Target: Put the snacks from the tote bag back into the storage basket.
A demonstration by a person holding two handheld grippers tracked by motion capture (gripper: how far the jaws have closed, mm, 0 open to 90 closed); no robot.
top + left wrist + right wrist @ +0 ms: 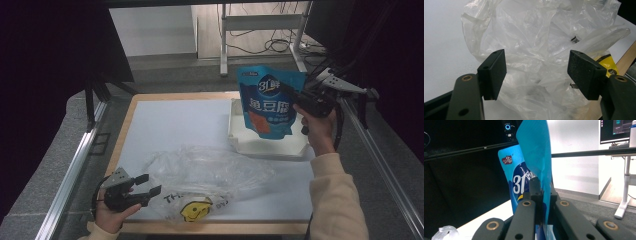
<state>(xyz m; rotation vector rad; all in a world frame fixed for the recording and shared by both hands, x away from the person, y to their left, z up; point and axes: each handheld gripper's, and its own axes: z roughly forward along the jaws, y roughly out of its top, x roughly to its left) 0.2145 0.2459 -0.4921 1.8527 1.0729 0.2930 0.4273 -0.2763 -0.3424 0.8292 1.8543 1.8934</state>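
right hand-held gripper [300,97] — clamps blue pouch [268,100] | above tray [270,145]

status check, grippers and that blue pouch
Right gripper shut on blue pouch, held above white tray. Left gripper open at clear plastic bag. Nothing between pouch and bag.

The blue foil snack pouch [269,100], right of centre in the high view, bears a round "31" mark above large white Chinese characters; the right gripper view [524,182] also shows "31" on it. The crumpled clear plastic bag [210,172], lower centre, shows the black letters "TH" beside a yellow smiley face [196,209].
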